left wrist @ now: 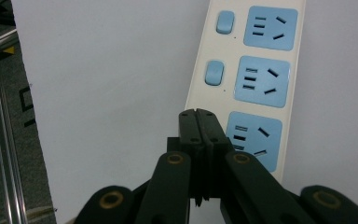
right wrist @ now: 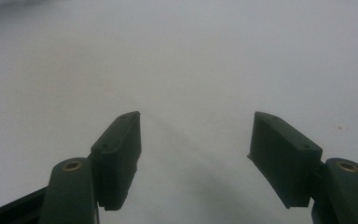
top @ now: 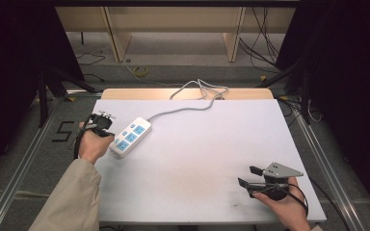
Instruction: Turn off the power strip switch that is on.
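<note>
A white power strip with three blue sockets lies at the left of the white table, and its grey cable runs toward the back edge. My left gripper is at the strip's near end, held in a hand with a beige sleeve. In the left gripper view the power strip stretches away, and my left gripper is shut with nothing between its jaws, its tips over the spot beside the nearest socket. My right gripper rests open at the front right, over bare tabletop.
The cable ends in a loose coil at the table's back edge. Metal frame rails run along both sides of the table. Beyond it are wooden furniture legs and more cables on the floor.
</note>
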`<state>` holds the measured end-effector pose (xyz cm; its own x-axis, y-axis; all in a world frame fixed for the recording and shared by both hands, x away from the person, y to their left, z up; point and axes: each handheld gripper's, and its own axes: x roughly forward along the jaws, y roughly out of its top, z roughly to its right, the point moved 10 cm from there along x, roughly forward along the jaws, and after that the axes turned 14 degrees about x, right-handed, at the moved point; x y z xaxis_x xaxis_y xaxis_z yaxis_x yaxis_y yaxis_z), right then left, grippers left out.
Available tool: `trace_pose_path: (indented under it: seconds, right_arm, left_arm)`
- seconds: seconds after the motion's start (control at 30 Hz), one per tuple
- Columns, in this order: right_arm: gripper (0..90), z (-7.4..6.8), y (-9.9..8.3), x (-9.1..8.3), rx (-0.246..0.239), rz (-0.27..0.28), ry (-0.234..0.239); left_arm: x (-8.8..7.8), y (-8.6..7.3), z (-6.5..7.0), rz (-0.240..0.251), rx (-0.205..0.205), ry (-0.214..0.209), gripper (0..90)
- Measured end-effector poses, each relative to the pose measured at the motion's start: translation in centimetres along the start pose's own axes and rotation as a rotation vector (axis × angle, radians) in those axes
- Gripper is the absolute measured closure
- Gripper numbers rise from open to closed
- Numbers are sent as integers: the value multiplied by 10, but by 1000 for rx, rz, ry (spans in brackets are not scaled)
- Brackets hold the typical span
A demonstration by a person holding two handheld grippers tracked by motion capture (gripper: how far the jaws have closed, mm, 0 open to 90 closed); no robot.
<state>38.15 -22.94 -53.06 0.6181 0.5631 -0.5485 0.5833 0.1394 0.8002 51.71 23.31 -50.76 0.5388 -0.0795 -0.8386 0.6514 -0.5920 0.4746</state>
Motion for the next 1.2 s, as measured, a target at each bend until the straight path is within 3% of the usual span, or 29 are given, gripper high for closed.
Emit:
trace_pose_path:
  seconds: [1.2]
  right_arm:
    - [345, 0, 0, 0, -1, -2, 1]
  left_arm:
    - [23, 1, 4, -60, 42, -23, 897]
